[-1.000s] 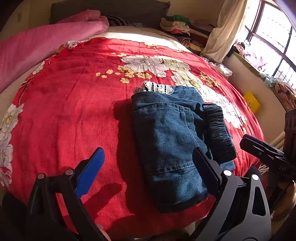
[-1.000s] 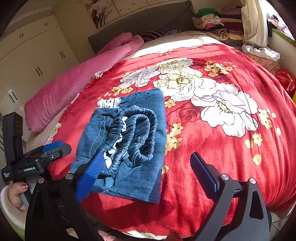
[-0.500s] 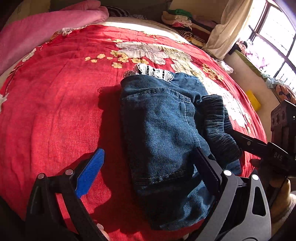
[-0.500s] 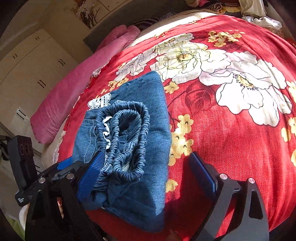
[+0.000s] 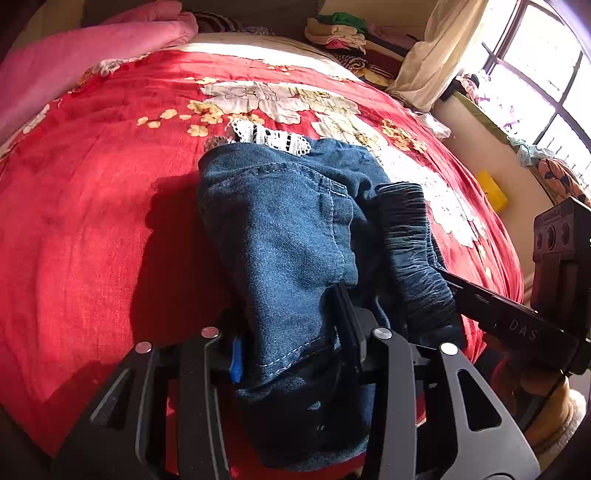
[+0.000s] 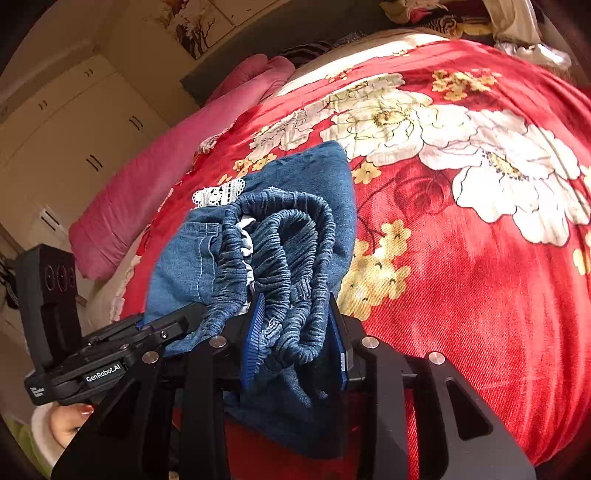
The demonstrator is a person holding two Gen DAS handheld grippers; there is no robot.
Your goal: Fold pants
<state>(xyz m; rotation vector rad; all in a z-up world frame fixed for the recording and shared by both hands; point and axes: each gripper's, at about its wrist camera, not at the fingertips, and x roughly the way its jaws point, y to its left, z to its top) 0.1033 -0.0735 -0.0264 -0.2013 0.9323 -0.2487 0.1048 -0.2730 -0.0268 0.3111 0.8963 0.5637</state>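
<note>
Pants [image 5: 291, 236] between both closing grippers' jaws

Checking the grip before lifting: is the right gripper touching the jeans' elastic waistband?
Touching. The right wrist view shows the closing right gripper with both pads against the bunched waistband.

You have one pair of folded denim pants [image 5: 288, 236] with one gathered elastic waistband [image 6: 280, 251] and one strip of white lace trim [image 5: 269, 138]. You hold two grippers: the left gripper [image 5: 291, 332] and the right gripper [image 6: 295, 332]. There is one red floral bedspread [image 5: 92, 221], one pink quilt [image 5: 74, 66], one stack of folded clothes [image 5: 343, 31], one curtain [image 5: 436, 70] and one yellow object [image 5: 491, 190].
</note>
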